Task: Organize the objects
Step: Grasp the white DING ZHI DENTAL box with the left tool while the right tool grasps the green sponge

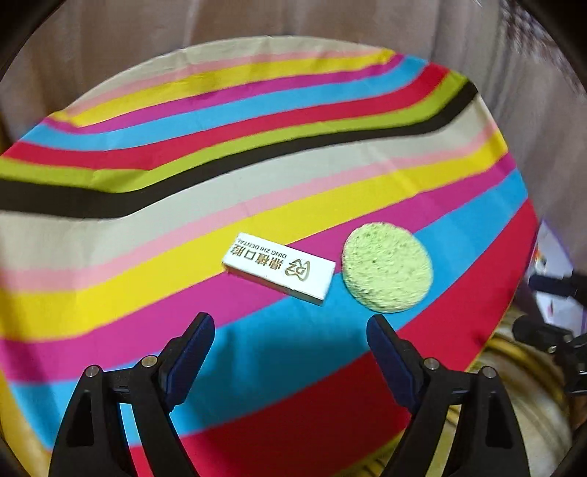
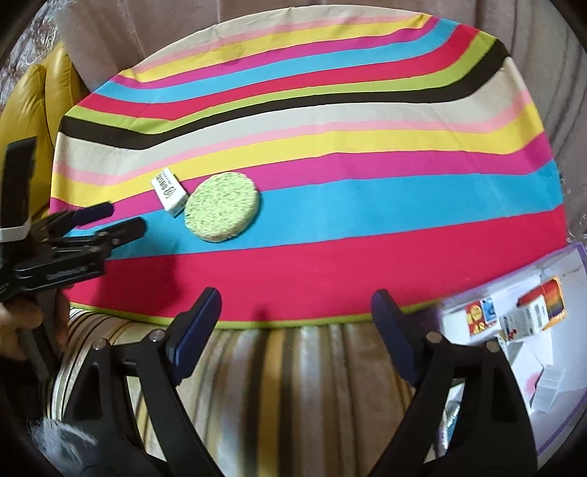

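Note:
A white box with gold print (image 1: 279, 272) lies flat on the striped cloth (image 1: 256, 176), and a round green sponge (image 1: 387, 268) lies just to its right. My left gripper (image 1: 290, 330) is open and empty, hovering a little short of the box. In the right wrist view the box (image 2: 168, 193) and the sponge (image 2: 222, 207) sit at the left of the cloth (image 2: 367, 205), touching or nearly so. My left gripper (image 2: 121, 220) shows there at the left, open. My right gripper (image 2: 297, 302) is open and empty at the cloth's near edge.
A purple-edged tray (image 2: 561, 367) holding small printed boxes (image 2: 513, 312) sits at the right, off the cloth. A yellow cushion (image 2: 33, 110) stands at the far left. Striped fabric (image 2: 293, 367) lies below the cloth's near edge. A curtain (image 1: 146, 33) hangs behind.

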Action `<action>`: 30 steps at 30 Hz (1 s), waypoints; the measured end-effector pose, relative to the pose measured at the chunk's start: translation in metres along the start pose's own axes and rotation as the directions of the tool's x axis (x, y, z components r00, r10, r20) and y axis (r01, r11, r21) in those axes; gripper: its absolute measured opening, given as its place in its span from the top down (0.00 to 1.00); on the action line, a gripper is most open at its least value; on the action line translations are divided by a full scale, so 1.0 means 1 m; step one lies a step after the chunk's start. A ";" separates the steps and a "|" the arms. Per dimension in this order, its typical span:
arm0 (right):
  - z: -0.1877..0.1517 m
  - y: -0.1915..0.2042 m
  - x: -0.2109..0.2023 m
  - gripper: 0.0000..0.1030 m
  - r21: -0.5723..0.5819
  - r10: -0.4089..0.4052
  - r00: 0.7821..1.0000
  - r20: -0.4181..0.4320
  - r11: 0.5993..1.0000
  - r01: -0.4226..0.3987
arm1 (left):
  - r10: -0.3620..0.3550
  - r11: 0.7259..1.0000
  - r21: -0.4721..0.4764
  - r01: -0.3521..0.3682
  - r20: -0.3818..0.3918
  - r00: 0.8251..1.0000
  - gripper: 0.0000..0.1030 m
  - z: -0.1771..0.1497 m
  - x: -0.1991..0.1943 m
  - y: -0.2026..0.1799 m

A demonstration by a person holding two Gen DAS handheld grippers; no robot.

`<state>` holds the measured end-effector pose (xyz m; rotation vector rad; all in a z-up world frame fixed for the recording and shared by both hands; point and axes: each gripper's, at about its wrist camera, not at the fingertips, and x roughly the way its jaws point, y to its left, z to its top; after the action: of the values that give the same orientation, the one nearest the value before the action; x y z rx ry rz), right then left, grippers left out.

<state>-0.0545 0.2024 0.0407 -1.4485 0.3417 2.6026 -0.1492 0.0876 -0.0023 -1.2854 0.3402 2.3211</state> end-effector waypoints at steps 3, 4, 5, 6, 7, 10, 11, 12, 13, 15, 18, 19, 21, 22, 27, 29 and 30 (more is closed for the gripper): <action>0.004 0.009 0.007 0.15 -0.020 0.008 1.000 -0.008 1.000 -0.008 | -0.007 0.999 0.042 0.007 -0.013 1.000 0.16 0.006 0.013 0.003; 0.006 0.012 0.010 0.15 -0.025 0.012 1.000 -0.013 1.000 -0.012 | -0.017 0.999 0.050 0.018 -0.014 1.000 0.16 0.008 0.017 0.006; 0.007 0.013 0.010 0.15 -0.031 0.015 1.000 -0.015 0.999 -0.015 | -0.014 0.998 0.055 0.015 -0.008 1.000 0.16 0.010 0.018 0.006; 0.009 0.015 0.012 0.15 -0.036 0.015 1.000 -0.017 0.999 -0.016 | -0.018 0.998 0.064 0.018 0.000 1.000 0.16 0.012 0.019 0.006; 0.010 0.018 0.013 0.14 -0.043 0.015 1.000 -0.017 0.999 -0.015 | -0.028 0.997 0.078 0.028 0.003 1.000 0.16 0.013 0.020 0.006; 0.014 0.023 0.018 0.13 -0.055 0.018 1.000 -0.019 0.998 -0.019 | 0.009 0.992 0.128 -0.010 0.012 1.000 0.16 0.017 0.026 0.002; 0.016 0.025 0.020 0.13 -0.060 0.022 1.000 -0.021 0.998 -0.024 | 0.002 0.991 0.132 -0.003 0.013 1.000 0.16 0.018 0.027 0.003; 0.017 0.027 0.023 0.13 -0.064 0.026 0.999 -0.024 0.998 -0.027 | -0.007 0.991 0.134 0.005 0.012 1.000 0.15 0.020 0.028 0.004; 0.018 0.030 0.025 0.13 -0.072 0.032 0.999 -0.027 0.997 -0.034 | -0.016 0.990 0.139 0.015 0.011 1.000 0.15 0.021 0.030 0.006; 0.021 0.034 0.028 0.12 -0.083 0.039 0.999 -0.028 0.996 -0.042 | -0.016 0.989 0.145 0.015 0.005 1.000 0.15 0.023 0.035 0.010; 0.025 0.040 0.032 0.12 -0.098 0.046 0.999 -0.030 0.994 -0.049 | -0.025 0.990 0.141 0.023 0.009 1.000 0.15 0.027 0.040 0.015; 0.027 0.042 0.033 0.12 -0.102 0.047 0.998 -0.029 0.994 -0.050 | -0.035 0.990 0.138 0.034 0.004 0.999 0.15 0.028 0.043 0.018; 0.030 0.044 0.036 0.11 -0.106 0.047 0.998 -0.030 0.993 -0.050 | -0.063 0.990 0.129 0.064 -0.014 0.998 0.15 0.031 0.051 0.020; 0.032 0.045 0.039 0.11 -0.106 0.048 0.998 -0.034 0.993 -0.052 | -0.075 0.990 0.121 0.076 -0.006 0.997 0.15 0.032 0.051 0.019; 0.038 0.048 0.049 0.11 -0.107 0.041 0.998 -0.042 0.993 -0.045 | -0.066 0.993 0.101 0.064 0.012 0.998 0.19 0.033 0.051 0.022; 0.041 0.049 0.052 0.11 -0.107 0.039 0.998 -0.042 0.993 -0.043 | -0.059 0.994 0.090 0.058 0.014 0.998 0.19 0.029 0.049 0.023; 0.042 0.049 0.055 0.11 -0.106 0.037 0.998 -0.043 0.994 -0.041 | -0.052 0.995 0.081 0.051 0.013 0.999 0.19 0.028 0.048 0.024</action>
<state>-0.1291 0.1671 0.0217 -1.5460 0.2416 2.6627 -0.2041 0.0921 -0.0279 -1.2235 0.3870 2.2495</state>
